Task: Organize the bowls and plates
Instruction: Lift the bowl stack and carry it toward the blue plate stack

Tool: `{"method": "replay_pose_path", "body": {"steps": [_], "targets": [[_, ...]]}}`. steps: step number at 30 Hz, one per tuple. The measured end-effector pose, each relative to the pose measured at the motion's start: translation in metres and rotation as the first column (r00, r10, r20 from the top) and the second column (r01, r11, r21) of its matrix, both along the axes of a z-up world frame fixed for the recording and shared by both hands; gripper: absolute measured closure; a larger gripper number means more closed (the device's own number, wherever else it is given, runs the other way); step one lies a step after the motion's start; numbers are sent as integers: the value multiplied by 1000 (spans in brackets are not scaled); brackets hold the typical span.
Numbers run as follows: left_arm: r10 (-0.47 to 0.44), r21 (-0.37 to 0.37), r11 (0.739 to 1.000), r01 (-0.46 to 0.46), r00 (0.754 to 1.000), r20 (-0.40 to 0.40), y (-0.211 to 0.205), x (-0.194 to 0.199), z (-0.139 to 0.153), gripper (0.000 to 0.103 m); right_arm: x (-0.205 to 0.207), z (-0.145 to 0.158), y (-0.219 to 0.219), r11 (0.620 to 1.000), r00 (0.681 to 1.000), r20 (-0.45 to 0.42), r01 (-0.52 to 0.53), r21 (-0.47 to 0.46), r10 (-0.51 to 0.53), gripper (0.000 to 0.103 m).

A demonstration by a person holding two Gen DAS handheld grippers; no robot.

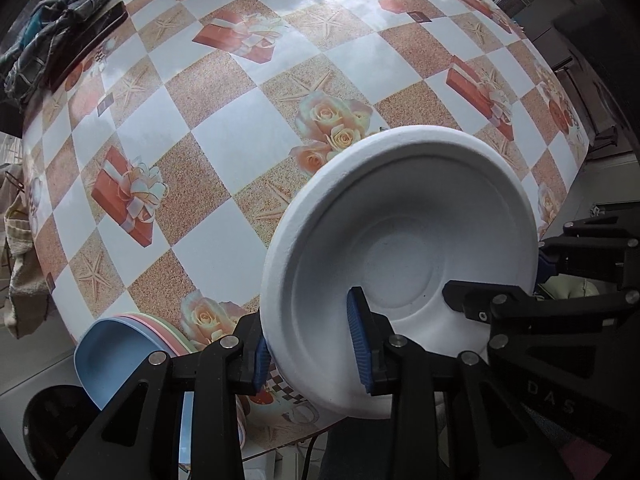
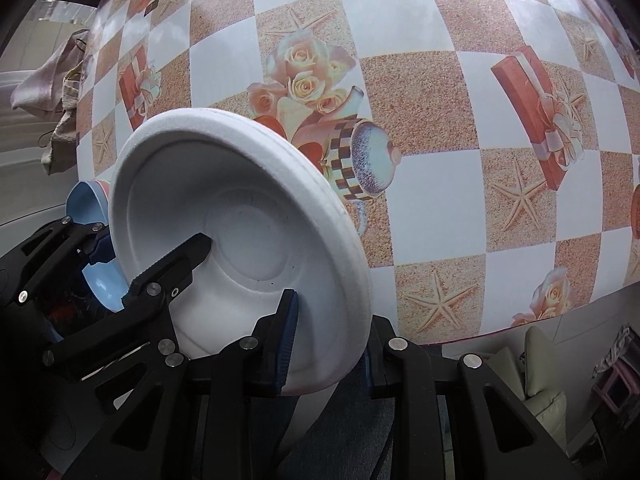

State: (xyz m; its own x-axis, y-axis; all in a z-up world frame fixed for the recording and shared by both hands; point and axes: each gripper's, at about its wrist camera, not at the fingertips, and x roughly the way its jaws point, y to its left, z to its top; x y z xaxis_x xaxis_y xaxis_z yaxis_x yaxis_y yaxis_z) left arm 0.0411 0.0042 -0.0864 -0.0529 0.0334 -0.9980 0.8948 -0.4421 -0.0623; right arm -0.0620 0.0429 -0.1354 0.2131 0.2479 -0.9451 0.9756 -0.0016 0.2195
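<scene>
While the left wrist view looks down on the checkered tablecloth [image 1: 224, 148], the left gripper [image 1: 312, 354] is clenched on the rim of a white foam bowl [image 1: 400, 248], one blue pad [image 1: 360, 344] inside the bowl and the other outside at about seven o'clock of its rim; the bowl is tilted and held clear of the table, and the right gripper [image 1: 492, 280] grips its rim at about four o'clock, while a stack of blue, pink and green plates [image 1: 132, 344] sits at the table edge toward eight o'clock; from the right wrist view, the right gripper [image 2: 328, 352] clamps the same foam bowl [image 2: 240, 216] at its five o'clock rim, the left gripper [image 2: 148, 248] pinches it at eight o'clock, and the blue plate [image 2: 86, 204] shows behind it at nine o'clock
</scene>
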Motion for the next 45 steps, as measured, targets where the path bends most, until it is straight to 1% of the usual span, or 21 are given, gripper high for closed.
{"method": "replay_pose_path", "body": {"steps": [2, 3, 12, 13, 16, 19, 25, 37, 41, 45], "targets": [[-2, -8, 1000, 2, 1000, -4, 0, -2, 3, 67, -1, 4, 1, 1000, 1000, 0, 8, -11, -8, 73], [-3, -14, 1000, 3, 1000, -7, -4, 8, 6, 67, -1, 6, 1, 1000, 1000, -1, 9, -16, -9, 73], [0, -55, 998, -2, 1000, -20, 4, 11, 18, 66, 1, 22, 3, 998, 1000, -17, -4, -59, 4, 73], [1, -57, 998, -3, 1000, -21, 1, 11, 23, 66, 1, 23, 5, 998, 1000, -18, -5, -62, 3, 73], [9, -67, 998, -10, 1000, -22, 1, 12, 25, 66, 3, 22, 10, 998, 1000, -24, -9, -68, 8, 73], [18, -74, 997, -20, 1000, -24, 3, 20, 32, 66, 4, 23, 10, 997, 1000, -24, -19, -74, 17, 73], [29, -82, 996, -31, 999, -29, 2, 24, 32, 66, 6, 27, 4, 996, 999, -24, -29, -87, 27, 73], [-6, -118, 993, 2, 999, -35, 3, 13, 40, 66, -9, 38, 7, 993, 1000, -30, 7, -120, -10, 73], [11, -144, 989, -17, 999, -47, 1, 16, 49, 66, -11, 49, 4, 989, 999, -36, -4, -148, -2, 73], [55, -183, 981, -64, 997, -55, 0, 27, 60, 66, -7, 62, -2, 982, 998, -47, -43, -183, 35, 73]]}}
